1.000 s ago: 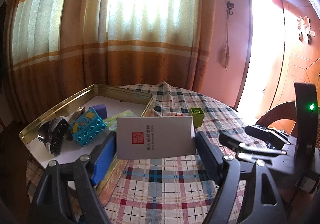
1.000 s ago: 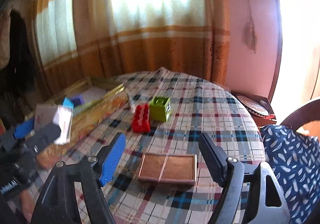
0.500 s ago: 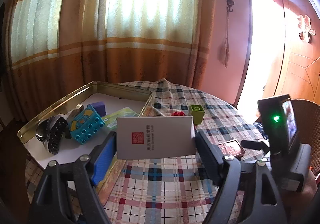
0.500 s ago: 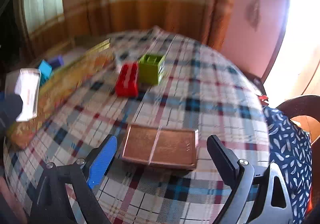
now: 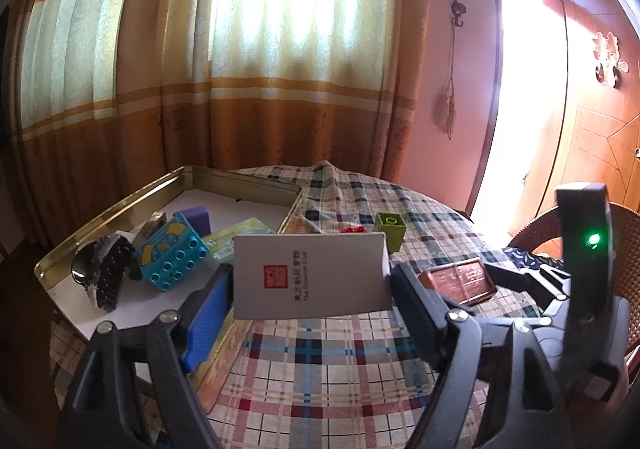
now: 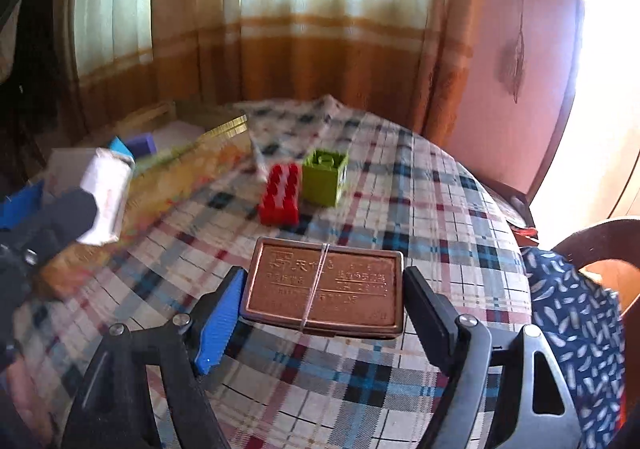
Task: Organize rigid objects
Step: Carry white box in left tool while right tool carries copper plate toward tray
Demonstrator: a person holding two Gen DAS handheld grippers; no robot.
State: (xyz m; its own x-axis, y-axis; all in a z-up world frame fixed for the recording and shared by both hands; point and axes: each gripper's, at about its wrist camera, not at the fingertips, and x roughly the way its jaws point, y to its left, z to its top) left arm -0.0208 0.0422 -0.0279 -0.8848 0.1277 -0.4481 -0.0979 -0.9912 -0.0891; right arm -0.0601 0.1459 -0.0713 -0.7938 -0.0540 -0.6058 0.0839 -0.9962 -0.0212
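Observation:
My left gripper (image 5: 312, 277) is shut on a white card box (image 5: 308, 273) with a red seal, held upright above the tablecloth beside the gold tray (image 5: 240, 179). In the right wrist view my right gripper (image 6: 326, 281) has its jaws closing on a flat copper tin (image 6: 324, 289) bound with a thin band. Both pads lie against the tin's short ends. Beyond the tin stand a red brick (image 6: 280, 193) and a green brick (image 6: 324, 177). The same tin (image 5: 460, 281) shows in the left wrist view, to the right of the box.
The tray holds a teal studded brick (image 5: 172, 253), a purple block (image 5: 196, 219), a black toothed item (image 5: 106, 269) and a green packet (image 5: 240, 233). The round table has a checked cloth (image 6: 420, 209). A chair with a patterned blue cushion (image 6: 572, 309) stands at the right edge.
My right gripper moved forward over the copper tin, opened wider, then closed onto its ends. The left gripper and its white box stayed still.

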